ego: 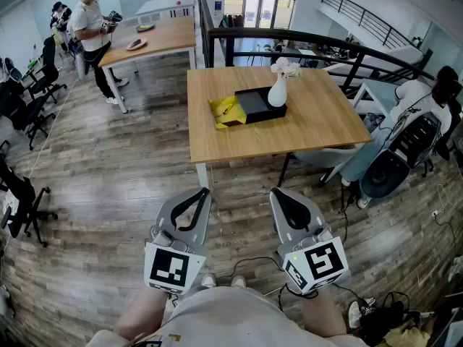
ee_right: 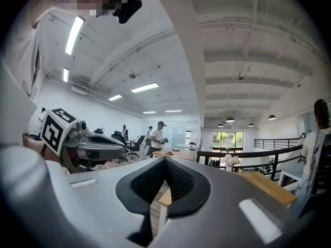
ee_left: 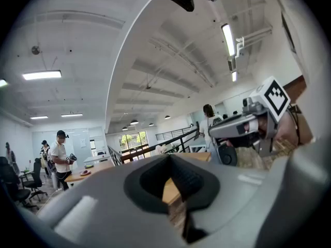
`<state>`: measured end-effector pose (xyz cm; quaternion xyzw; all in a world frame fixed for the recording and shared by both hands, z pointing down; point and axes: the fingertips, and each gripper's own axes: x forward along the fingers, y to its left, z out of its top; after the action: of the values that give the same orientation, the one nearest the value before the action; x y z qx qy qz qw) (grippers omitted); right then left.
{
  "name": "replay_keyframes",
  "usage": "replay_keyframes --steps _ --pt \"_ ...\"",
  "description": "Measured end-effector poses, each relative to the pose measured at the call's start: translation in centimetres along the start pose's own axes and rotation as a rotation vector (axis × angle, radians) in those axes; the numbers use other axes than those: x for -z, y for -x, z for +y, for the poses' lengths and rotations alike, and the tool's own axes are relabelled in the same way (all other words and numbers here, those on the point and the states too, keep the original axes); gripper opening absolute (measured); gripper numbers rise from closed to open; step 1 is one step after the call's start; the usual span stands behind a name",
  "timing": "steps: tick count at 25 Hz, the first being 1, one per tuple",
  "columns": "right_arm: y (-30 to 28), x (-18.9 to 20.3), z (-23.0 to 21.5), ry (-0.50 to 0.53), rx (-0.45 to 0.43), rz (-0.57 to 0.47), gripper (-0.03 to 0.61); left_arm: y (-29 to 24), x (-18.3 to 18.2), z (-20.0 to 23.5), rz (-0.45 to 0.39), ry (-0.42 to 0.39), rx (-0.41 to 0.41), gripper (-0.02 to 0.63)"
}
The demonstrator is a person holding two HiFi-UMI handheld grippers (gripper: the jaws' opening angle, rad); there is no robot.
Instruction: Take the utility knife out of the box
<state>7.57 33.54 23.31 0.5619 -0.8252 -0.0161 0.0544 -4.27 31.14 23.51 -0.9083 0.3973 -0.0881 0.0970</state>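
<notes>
On the wooden table ahead lies a flat black box with a yellow flap or lining open at its left end. A small thing rests on the yellow part, too small to tell as the knife. A white vase with flowers stands on the box's right end. My left gripper and right gripper are held level side by side over the floor, well short of the table. Both are shut with nothing in them. In the left gripper view the jaws meet at the left gripper's tip, and likewise at the right gripper's tip.
A person stands at a second table at the back left. Office chairs line the left side. A seated person and a chair are at the right. A black railing runs behind the table. Cables lie on the floor.
</notes>
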Motion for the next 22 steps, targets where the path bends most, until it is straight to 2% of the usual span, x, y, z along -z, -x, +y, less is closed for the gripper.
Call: replay_keyframes --steps 9,13,18,22 --pt "0.4 0.4 -0.1 0.026 -0.004 -0.003 0.000 -0.3 0.1 -0.8 0.005 -0.027 0.018 0.002" --pt "1.1 0.6 -0.1 0.043 -0.023 0.000 0.000 -0.4 0.3 -1.6 0.014 -0.018 0.016 0.002" --pt "2.3 0.3 -1.5 0.082 -0.005 -0.009 0.000 -1.4 0.7 -3.0 0.038 -0.001 0.029 0.002" --pt "3.0 0.3 -2.9 0.065 -0.025 -0.023 0.000 -2.2 0.2 -4.2 0.033 0.020 0.020 0.002"
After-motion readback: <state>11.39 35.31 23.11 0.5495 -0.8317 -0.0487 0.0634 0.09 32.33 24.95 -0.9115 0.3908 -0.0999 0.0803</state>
